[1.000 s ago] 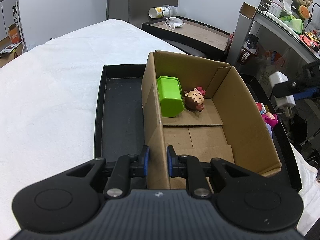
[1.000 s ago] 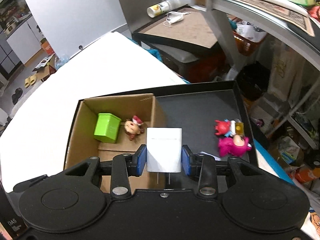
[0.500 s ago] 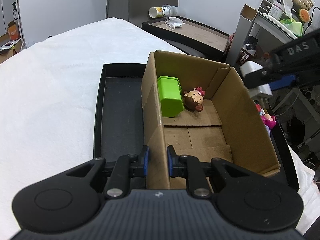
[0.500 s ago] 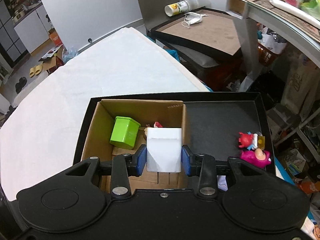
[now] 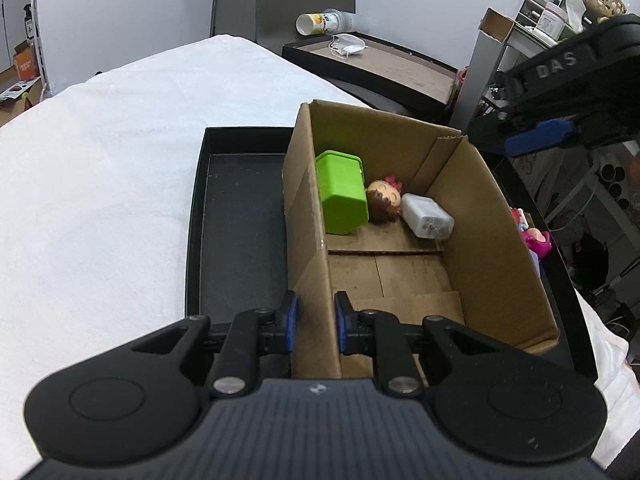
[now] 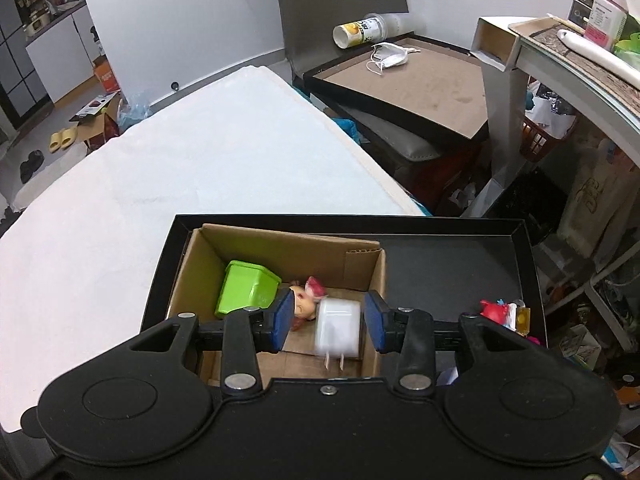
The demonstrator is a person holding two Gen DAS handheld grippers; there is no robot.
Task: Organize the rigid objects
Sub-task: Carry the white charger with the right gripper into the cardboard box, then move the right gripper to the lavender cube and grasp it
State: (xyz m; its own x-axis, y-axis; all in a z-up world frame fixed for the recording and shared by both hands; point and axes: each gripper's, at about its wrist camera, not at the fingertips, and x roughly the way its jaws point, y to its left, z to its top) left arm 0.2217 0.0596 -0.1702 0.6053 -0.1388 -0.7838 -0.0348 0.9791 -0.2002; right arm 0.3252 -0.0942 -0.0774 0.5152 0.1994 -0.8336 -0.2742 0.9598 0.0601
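Observation:
A cardboard box (image 5: 492, 216) stands in a black tray (image 5: 236, 216). Inside at its far end lie a green cube container (image 5: 342, 196), a small doll figure (image 5: 385, 202) and a white charger plug (image 5: 427, 216). My left gripper (image 5: 314, 322) is shut on the box's left wall. My right gripper (image 6: 329, 322) is open above the box; the white charger (image 6: 339, 330), blurred, lies below and between its jaws, beside the doll (image 6: 303, 303) and the green container (image 6: 246, 290). The right gripper also shows in the left wrist view (image 5: 560, 120).
Red and pink toy figures (image 6: 504, 314) lie in the tray (image 6: 452, 268) right of the box. The tray sits on a white cloth-covered table (image 6: 200, 168). Behind are another black tray with a mask (image 6: 388, 56), a tipped cup (image 6: 362, 30) and a cluttered shelf.
My right gripper moved over the box, opened and let go of the white charger, which dropped into the box beside the doll. My left gripper kept holding the box wall.

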